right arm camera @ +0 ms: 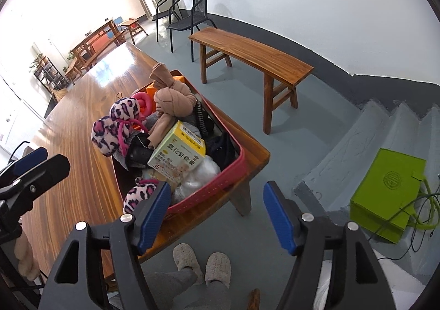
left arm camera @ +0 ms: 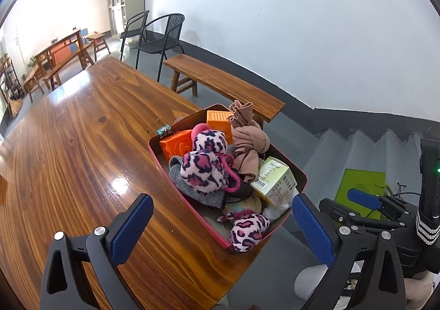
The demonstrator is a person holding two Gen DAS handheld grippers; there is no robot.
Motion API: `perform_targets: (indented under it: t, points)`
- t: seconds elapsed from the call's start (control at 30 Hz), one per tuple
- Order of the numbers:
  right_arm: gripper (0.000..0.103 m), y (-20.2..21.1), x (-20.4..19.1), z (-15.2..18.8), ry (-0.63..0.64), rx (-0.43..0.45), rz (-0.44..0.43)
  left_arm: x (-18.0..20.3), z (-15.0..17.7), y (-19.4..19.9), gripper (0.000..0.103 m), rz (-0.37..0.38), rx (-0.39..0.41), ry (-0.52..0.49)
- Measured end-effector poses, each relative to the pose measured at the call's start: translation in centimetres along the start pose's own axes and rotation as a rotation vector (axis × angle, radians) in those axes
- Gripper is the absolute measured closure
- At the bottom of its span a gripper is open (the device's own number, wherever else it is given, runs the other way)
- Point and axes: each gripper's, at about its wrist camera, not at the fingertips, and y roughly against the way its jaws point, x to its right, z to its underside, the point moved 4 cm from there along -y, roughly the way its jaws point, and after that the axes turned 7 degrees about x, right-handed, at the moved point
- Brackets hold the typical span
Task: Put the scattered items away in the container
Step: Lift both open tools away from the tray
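**Both grippers hang empty over a packed red container**

Blue-padded fingers of the left gripper [left arm camera: 222, 227] frame the left wrist view, spread wide with nothing between them. Just beyond them the red container [left arm camera: 156, 156] sits at the near corner of the wooden bench [left arm camera: 82, 145], heaped with pink leopard-print plush earmuffs [left arm camera: 205, 169], two orange blocks [left arm camera: 176, 145], a knotted tan stocking [left arm camera: 249, 142], a yellow-green medicine box [left arm camera: 275, 180] and grey knitwear [left arm camera: 181, 183]. A binder clip [left arm camera: 164, 128] stands at the container's far rim.

From the right wrist view, the right gripper [right arm camera: 217, 216] is likewise released and holds nothing, its left pad in front of the container's [right arm camera: 233, 169] near corner. The medicine box [right arm camera: 181, 153] lies on top of the pile beside the stocking [right arm camera: 172, 103]. Below, a person's feet in fuzzy slippers [right arm camera: 202, 263] stand on the grey floor, and a lime-green bag [right arm camera: 390, 191] rests on the steps.
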Motion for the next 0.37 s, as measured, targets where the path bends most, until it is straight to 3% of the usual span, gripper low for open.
perform_targets:
  t: [0.37]
  points:
    - [0.029, 1.0, 0.4, 0.9, 0.002, 0.022, -0.002, 1.2, -0.3, 1.0, 0.001, 0.001, 0.058, -0.048]
